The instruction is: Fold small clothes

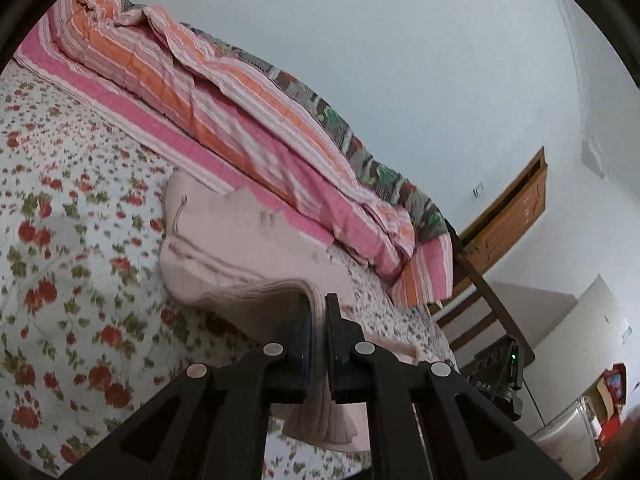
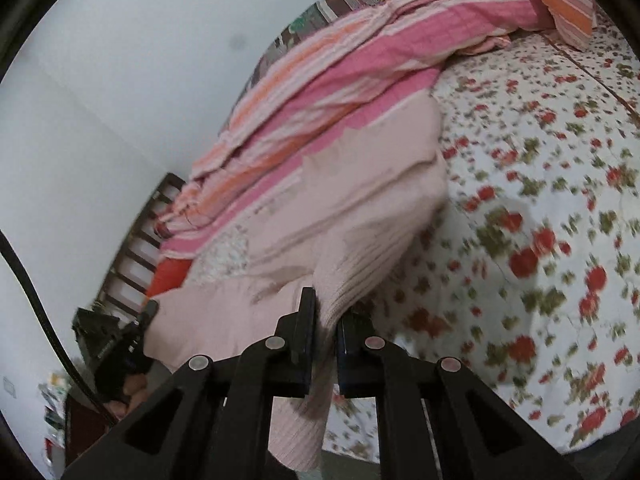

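Observation:
A pale pink knit garment (image 1: 224, 236) lies on the floral bedsheet (image 1: 60, 264). My left gripper (image 1: 319, 308) is shut on its ribbed edge and lifts that edge off the bed; cloth hangs down between the fingers. In the right wrist view the same garment (image 2: 340, 208) is bunched and partly raised. My right gripper (image 2: 326, 316) is shut on another ribbed edge of it, with cloth hanging below the fingers. The other gripper (image 2: 128, 344) shows at the left, held in a hand.
A pink and orange striped quilt (image 1: 224, 112) lies rumpled along the far side of the bed by the wall. A wooden bed frame (image 1: 492, 300) and a door (image 1: 512, 216) stand beyond. The floral sheet (image 2: 540, 200) spreads right of the garment.

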Motion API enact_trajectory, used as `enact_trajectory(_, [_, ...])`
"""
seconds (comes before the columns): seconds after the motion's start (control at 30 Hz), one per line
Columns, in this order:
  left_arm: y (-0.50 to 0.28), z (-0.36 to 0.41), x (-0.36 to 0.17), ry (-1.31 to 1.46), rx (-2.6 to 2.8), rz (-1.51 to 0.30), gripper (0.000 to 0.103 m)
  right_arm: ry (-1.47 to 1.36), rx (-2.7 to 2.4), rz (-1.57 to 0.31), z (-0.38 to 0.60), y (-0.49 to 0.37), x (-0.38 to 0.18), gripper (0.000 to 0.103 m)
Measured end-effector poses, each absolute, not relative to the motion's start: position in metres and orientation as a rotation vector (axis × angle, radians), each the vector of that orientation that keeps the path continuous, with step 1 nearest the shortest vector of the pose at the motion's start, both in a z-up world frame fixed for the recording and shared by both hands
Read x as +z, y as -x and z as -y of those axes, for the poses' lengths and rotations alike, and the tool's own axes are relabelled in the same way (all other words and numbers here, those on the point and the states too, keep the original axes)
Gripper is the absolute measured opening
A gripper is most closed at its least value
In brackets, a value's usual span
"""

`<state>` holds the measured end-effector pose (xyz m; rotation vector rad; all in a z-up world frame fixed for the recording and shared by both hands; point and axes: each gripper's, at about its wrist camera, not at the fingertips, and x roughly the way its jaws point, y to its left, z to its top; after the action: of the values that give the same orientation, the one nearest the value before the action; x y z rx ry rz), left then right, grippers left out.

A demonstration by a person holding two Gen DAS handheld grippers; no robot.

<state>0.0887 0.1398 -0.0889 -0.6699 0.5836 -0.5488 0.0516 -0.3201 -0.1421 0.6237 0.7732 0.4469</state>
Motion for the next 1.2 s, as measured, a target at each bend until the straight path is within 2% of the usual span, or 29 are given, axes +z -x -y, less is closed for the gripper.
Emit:
enact_trajectory(0.17, [-0.128,-0.138,-0.084,0.666,-0.439,-0.587,0.007,-0.696,0.456,-0.76,0.328,-0.086,-0.133,0.009])
enact_trajectory(0.53, [-0.255,-0.127,-0.099,0.659,-0.296,-0.63,0.007,-0.849,0.448,-0.81,0.327,-0.222,-0.135,0.009])
enact_trajectory(0.6, [-0.278,-0.125,-0.107,0.666,-0.272,-0.648,0.007,-0.855,0.426,-0.825,0.326,-0.249,-0.141,0.011])
enact_trajectory(0.63, [-0.293,-0.124,-0.113,0.674,-0.253,-0.666,0.007,-0.858,0.419,-0.827,0.326,-0.262,-0.143,0.016])
enact_trajectory(0.67, [-0.303,-0.125,-0.117,0.681,-0.231,-0.682,0.01,-0.857,0.405,-0.828,0.327,-0.276,-0.146,0.02])
enact_trajectory(0.73, [-0.319,-0.129,-0.125,0.702,-0.174,-0.702,0.025,-0.85,0.381,-0.82,0.33,-0.298,-0.151,0.029])
enact_trajectory(0.77, [-0.325,-0.132,-0.129,0.718,-0.175,-0.698,0.028,-0.839,0.368,-0.813,0.332,-0.306,-0.152,0.033])
enact_trajectory(0.93, [-0.331,-0.14,-0.143,0.722,-0.177,-0.682,0.031,-0.709,0.315,-0.834,0.336,-0.313,-0.16,0.034])
enact_trajectory(1.0, [-0.33,-0.142,-0.148,0.715,-0.179,-0.69,0.052,-0.621,0.295,-0.838,0.334,-0.306,-0.16,0.034])
enact_trajectory(1.03, [-0.33,-0.143,-0.15,0.721,-0.194,-0.694,0.056,-0.574,0.288,-0.833,0.333,-0.301,-0.16,0.035])
enact_trajectory(1.13, [-0.327,-0.146,-0.149,0.733,-0.249,-0.685,0.06,-0.492,0.297,-0.794,0.332,-0.29,-0.161,0.045])
enact_trajectory(1.2, [-0.323,-0.143,-0.146,0.697,-0.264,-0.69,0.061,-0.469,0.296,-0.79,0.33,-0.292,-0.164,0.048])
